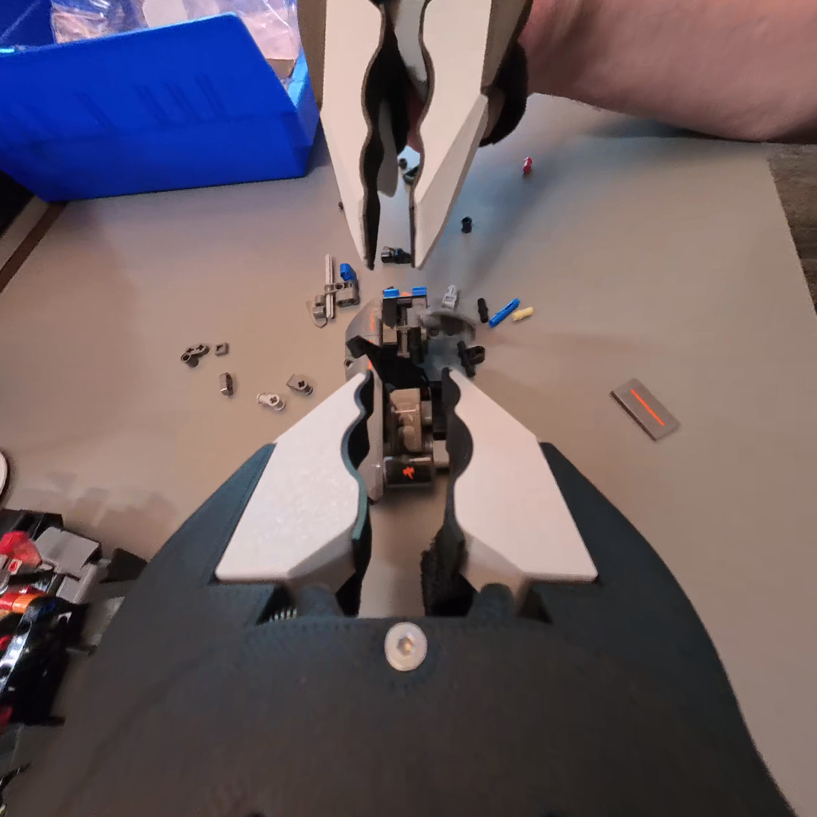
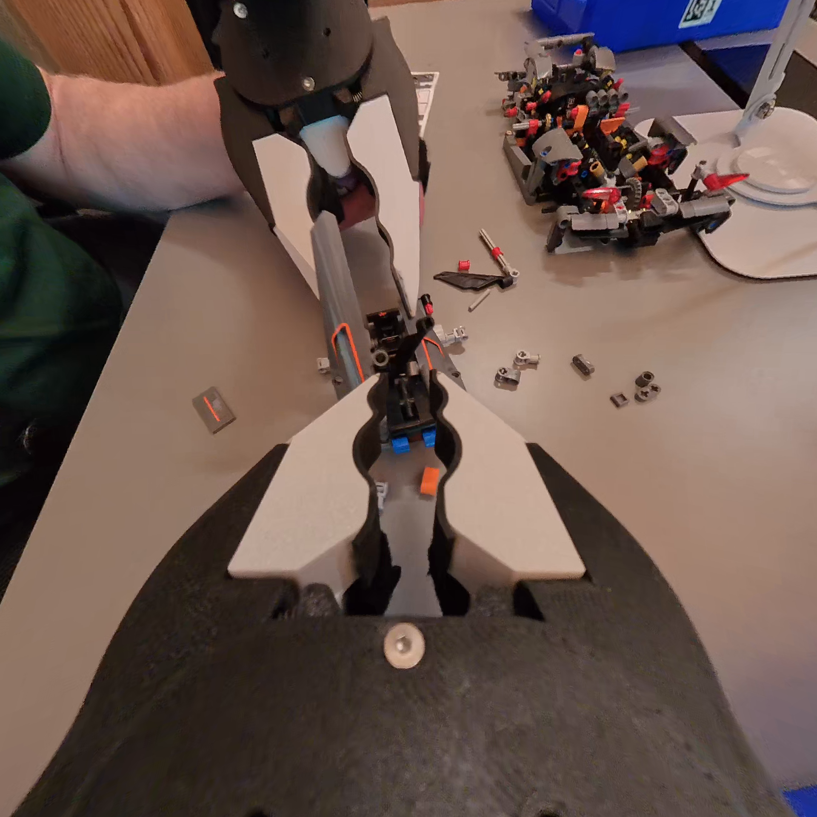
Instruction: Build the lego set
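2 close, opposed wrist views over one grey table (image 1: pixel 619 274), sharing the sub-assembly (image 1: pixel 404 336).

Soft indoor light — blurred, warped edges.

The left gripper's fingers (image 1: pixel 318 446) hide the grey subassembly's (image 1: pixel 404 340) sides; the blue bin (image 1: pixel 146 110) runs off-frame

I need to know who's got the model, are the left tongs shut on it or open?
Shut on it. The left tongs press the gray subassembly from both sides, its blue-tipped end sticking out toward the right tongs.
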Action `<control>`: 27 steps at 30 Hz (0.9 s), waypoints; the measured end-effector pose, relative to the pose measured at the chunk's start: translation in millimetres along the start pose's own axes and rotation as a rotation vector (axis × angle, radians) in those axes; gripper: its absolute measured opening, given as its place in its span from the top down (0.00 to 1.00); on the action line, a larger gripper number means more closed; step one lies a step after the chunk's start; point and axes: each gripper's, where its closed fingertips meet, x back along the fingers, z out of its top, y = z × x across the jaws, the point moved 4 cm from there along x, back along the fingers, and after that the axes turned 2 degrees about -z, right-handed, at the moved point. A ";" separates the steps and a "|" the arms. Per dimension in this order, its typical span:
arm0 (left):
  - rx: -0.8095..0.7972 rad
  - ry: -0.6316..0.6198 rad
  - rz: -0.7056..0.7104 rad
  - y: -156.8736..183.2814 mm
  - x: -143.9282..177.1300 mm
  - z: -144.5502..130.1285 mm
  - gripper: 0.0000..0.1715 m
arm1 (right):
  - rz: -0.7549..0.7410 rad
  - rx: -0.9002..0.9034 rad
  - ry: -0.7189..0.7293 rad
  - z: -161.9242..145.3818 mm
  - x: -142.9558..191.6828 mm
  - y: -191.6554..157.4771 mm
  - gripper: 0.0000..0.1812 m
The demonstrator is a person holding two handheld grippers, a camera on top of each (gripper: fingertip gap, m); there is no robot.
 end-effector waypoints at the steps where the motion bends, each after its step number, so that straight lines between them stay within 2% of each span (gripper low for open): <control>1: -0.001 -0.004 -0.006 0.3 1.0 -1.4 0.83 | -0.006 -0.008 -0.007 -2.2 -1.1 2.2 0.91; 9: 0.066 0.020 -0.040 -10.9 -0.7 0.1 0.86 | -0.026 -0.018 0.066 5.0 13.2 7.4 0.92; 16: 0.084 0.024 -0.041 -15.4 -18.1 1.3 0.99 | -0.026 -0.020 0.066 5.4 12.8 7.0 0.92; 23: 0.065 0.060 -0.035 -15.5 -17.6 4.6 0.99 | -0.038 0.001 0.059 7.4 6.2 4.1 0.93; 27: 0.030 0.074 -0.034 -12.7 -15.6 8.4 1.00 | -0.018 -0.046 0.053 9.9 -3.2 2.6 0.91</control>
